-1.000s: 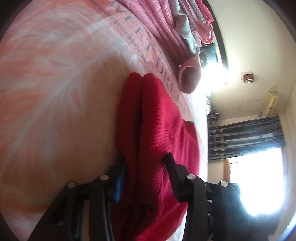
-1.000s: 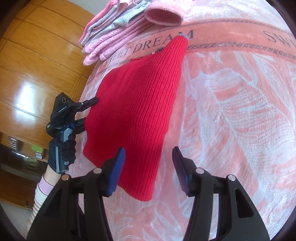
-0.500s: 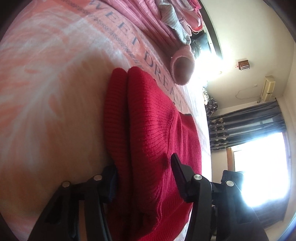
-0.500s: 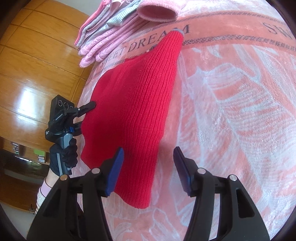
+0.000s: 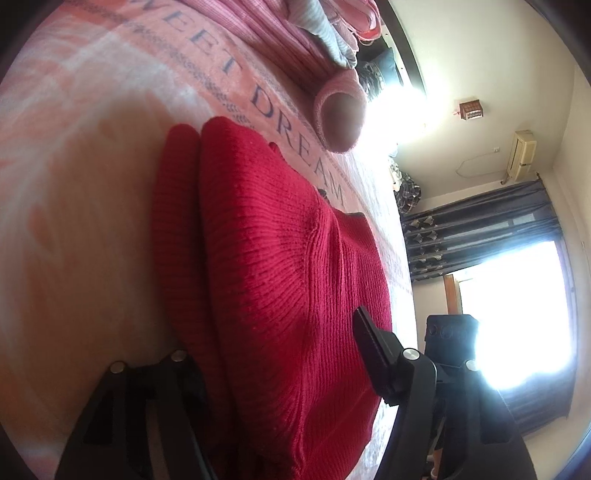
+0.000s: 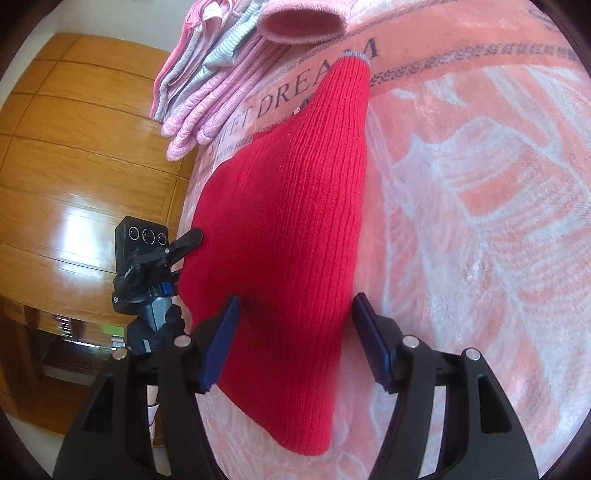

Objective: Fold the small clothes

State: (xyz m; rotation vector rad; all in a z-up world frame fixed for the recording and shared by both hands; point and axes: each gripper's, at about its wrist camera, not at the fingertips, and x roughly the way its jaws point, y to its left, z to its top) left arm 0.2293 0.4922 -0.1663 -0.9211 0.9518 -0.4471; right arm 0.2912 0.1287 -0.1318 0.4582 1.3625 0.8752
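Note:
A red knit garment point(image 6: 288, 206) lies folded lengthwise on the pink blanket point(image 6: 480, 184), with its narrow cuff at the far end. My right gripper point(image 6: 295, 339) is open, and the garment's near end sits between its blue pads without being pinched. My left gripper point(image 6: 177, 254), held by a gloved hand point(image 6: 155, 328), is at the garment's left edge. In the left wrist view the red garment point(image 5: 280, 266) fills the gap of the open left gripper point(image 5: 277, 354); its two layers show, and the cloth hides most of the left finger.
A stack of folded pink and striped clothes point(image 6: 207, 85) and a pink rolled piece point(image 6: 303, 22) lie at the far end of the blanket. A wooden wardrobe point(image 6: 74, 166) stands beside the bed. A bright window with dark curtains point(image 5: 517, 240) is behind the right gripper.
Both grippers have moved closer to the red garment. Its near end now sits between the right gripper's fingers, and the left gripper has slid further over the left edge. Both stay open.

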